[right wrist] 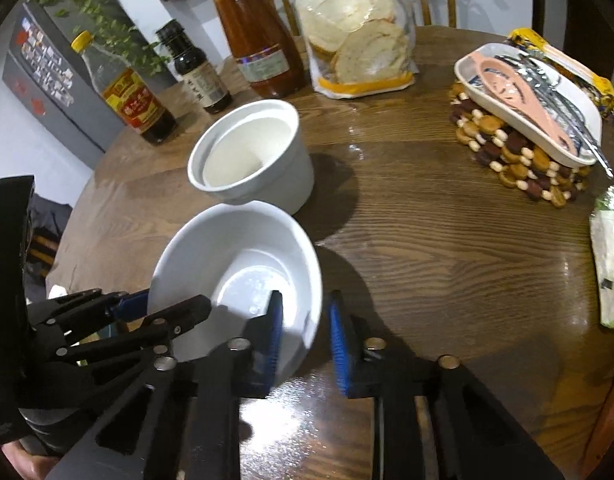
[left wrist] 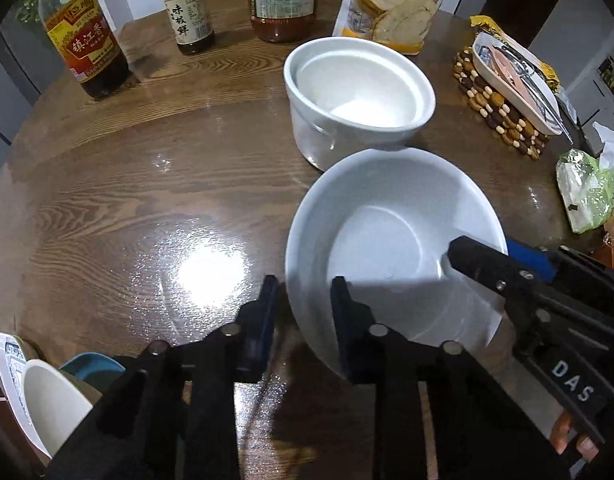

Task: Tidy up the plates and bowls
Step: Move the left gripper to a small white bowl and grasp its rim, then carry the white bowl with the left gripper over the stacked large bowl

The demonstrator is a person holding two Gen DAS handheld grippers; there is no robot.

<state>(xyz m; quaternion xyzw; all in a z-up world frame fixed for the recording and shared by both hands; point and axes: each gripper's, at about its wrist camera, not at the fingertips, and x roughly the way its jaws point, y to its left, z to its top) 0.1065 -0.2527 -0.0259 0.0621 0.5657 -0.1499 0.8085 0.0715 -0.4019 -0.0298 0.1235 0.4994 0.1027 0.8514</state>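
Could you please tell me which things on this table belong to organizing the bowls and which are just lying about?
Job: near white bowl, gripped at opposite rims by left gripper and right gripper; nested bowl stack.

Lying about: three sauce bottles, bread bag, beaded trivet, spoon dish.

white bowl (left wrist: 387, 240) upright on table, nested bowls (left wrist: 359, 92) just behind

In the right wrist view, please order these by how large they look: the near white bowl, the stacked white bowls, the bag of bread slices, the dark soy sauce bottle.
1. Near white bowl, though nearness enlarges it.
2. Bag of bread slices and stacked white bowls look about alike; I would not rank them.
3. Dark soy sauce bottle, smallest.
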